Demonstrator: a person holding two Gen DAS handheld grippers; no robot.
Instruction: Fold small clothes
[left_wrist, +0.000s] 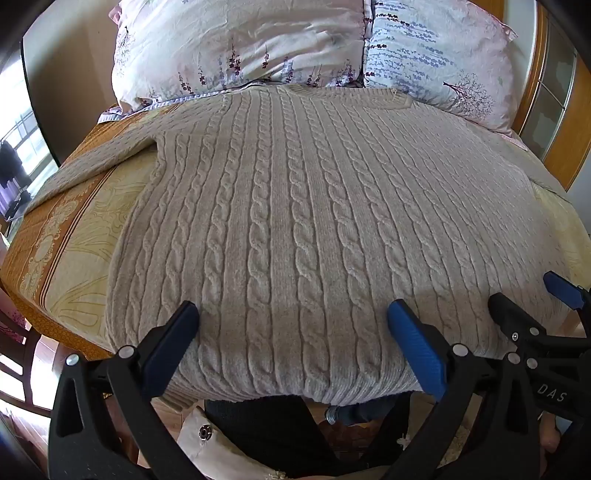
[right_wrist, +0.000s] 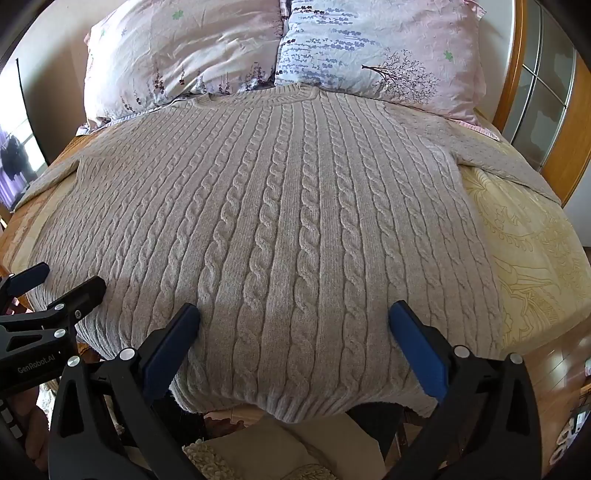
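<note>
A beige cable-knit sweater (left_wrist: 295, 206) (right_wrist: 280, 221) lies flat on the bed, front up. Its collar is at the far end by the pillows and its hem hangs slightly over the near edge. The sleeves spread out to both sides. My left gripper (left_wrist: 293, 310) hovers open over the left half of the hem, pads wide apart and gripping nothing. It also shows in the right wrist view as the left gripper (right_wrist: 68, 278). My right gripper (right_wrist: 295, 312) stands open over the right half of the hem, also empty. In the left wrist view the right gripper (left_wrist: 528, 291) sits close beside the left one.
Two floral pillows (left_wrist: 240, 48) (right_wrist: 369, 48) lean at the head of the bed. A yellow and orange patterned bedspread (left_wrist: 74, 236) (right_wrist: 528, 240) covers the mattress. A wooden cabinet with glass panes (right_wrist: 546, 92) stands at the right. Wood floor (right_wrist: 554, 354) shows at the bed's near edge.
</note>
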